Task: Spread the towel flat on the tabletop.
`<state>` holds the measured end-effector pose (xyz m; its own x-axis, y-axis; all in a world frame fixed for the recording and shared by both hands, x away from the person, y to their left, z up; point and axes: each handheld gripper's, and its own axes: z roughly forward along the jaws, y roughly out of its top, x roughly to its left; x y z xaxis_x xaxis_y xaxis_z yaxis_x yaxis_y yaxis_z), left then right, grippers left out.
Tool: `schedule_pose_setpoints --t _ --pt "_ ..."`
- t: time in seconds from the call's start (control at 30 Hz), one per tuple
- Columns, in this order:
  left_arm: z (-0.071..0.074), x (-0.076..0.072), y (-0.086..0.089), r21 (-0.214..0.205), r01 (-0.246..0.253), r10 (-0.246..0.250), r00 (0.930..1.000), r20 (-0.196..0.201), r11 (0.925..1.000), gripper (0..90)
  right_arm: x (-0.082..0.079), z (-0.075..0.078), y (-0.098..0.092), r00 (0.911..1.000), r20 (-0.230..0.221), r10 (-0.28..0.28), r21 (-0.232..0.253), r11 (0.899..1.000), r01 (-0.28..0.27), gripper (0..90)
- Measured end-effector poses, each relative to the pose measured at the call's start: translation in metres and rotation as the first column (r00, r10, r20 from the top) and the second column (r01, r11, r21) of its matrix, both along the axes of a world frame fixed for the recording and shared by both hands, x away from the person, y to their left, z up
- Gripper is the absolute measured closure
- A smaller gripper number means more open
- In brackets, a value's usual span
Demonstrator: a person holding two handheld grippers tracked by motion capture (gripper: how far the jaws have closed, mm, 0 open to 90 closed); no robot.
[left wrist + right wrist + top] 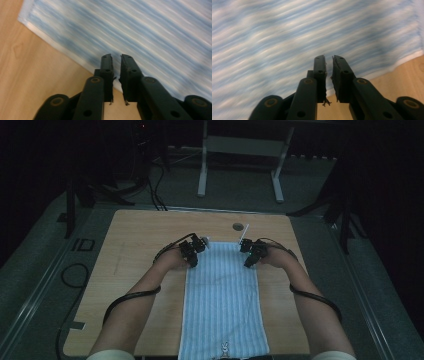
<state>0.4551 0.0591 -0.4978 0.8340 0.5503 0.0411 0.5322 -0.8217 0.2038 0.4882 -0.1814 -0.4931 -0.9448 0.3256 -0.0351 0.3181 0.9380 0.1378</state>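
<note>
A blue-and-white striped towel [222,300] lies flat down the middle of the wooden table [135,250], its near end at the front edge. My left gripper [192,262] is at the towel's far left corner and my right gripper [248,263] at its far right corner. In the left gripper view the jaws [116,57] stand a narrow gap apart over the towel's edge [140,30], nothing between them. In the right gripper view the jaws [328,58] are likewise slightly parted above the towel [287,37], holding nothing.
A small rabbit figure [225,350] marks the towel's near end. A round cable hole [238,226] sits near the table's far edge. Black cables [127,297] trail along both forearms. A white desk frame [240,150] stands on the floor beyond.
</note>
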Motion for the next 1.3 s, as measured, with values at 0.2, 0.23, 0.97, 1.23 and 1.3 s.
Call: schedule_pose_setpoints --t 0.2,0.23,0.97,1.23,1.3 --pt "0.01 -0.058 0.01 -0.066 0.115 -0.116 0.9932 -0.01 0.9912 73.0 -0.062 0.013 -0.009 0.989 0.01 0.147 0.064 0.987 -0.148 77.1" --pt "0.011 -0.068 0.011 -0.074 0.143 -0.144 0.9894 -0.014 0.987 72.9 -0.073 0.012 -0.01 0.9841 0.011 0.177 0.054 0.983 -0.178 75.9" --pt "-0.021 -0.14 0.0 -0.024 0.31 -0.311 0.9501 -0.029 0.9504 58.6 -0.142 -0.022 -0.034 0.9719 -0.029 0.233 -0.037 0.971 -0.234 78.5" --pt "-0.021 -0.102 0.0 -0.034 0.251 -0.252 0.9678 -0.012 0.9674 71.0 -0.108 -0.023 -0.031 0.9841 -0.024 0.176 -0.017 0.984 -0.176 84.4" --pt "-0.021 -0.093 -0.001 -0.029 0.235 -0.235 0.972 -0.002 0.9716 71.1 -0.099 -0.023 -0.029 0.9876 -0.013 0.156 -0.03 0.987 -0.157 84.5"
